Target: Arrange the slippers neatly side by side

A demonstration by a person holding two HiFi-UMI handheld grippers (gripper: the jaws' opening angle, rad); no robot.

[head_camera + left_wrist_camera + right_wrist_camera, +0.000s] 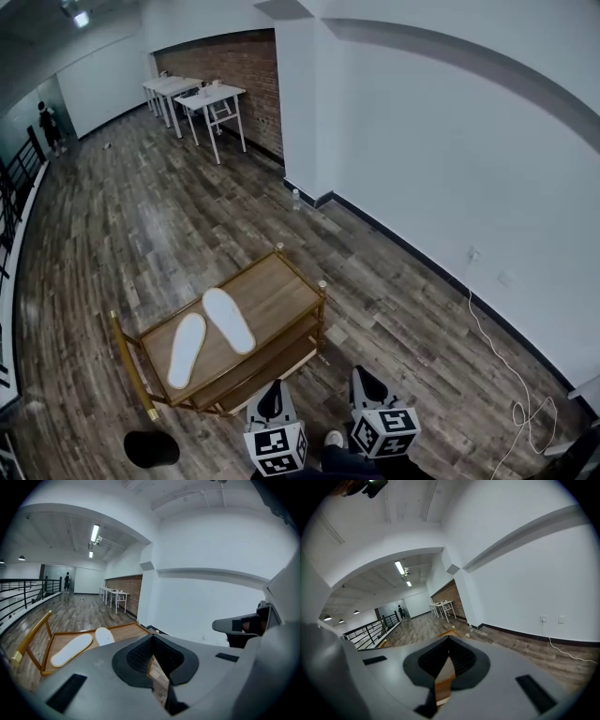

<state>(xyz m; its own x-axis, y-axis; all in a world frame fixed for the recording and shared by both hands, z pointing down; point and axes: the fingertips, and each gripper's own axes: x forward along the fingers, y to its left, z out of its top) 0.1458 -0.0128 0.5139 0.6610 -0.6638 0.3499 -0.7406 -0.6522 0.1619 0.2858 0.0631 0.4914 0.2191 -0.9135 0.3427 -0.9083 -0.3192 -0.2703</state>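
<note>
Two white slippers lie on top of a low wooden rack (285, 284). The left slipper (187, 350) and the right slipper (228, 320) are angled apart, close at their far ends and splayed at the near ones. My left gripper (270, 400) and right gripper (369, 385) hang near the rack's front right corner, short of the slippers and touching nothing. Both are shut and hold nothing. In the left gripper view both slippers (71, 649) (104, 635) lie beyond the shut left gripper (152, 638). The right gripper (449, 641) points over the rack's corner.
A white wall with a dark skirting runs along the right, with a cable (511, 375) trailing on the floor. A small bottle (296, 199) stands by the wall corner. White tables (211, 98) and a person (49, 122) are far back. A black round object (151, 448) lies at the rack's near left.
</note>
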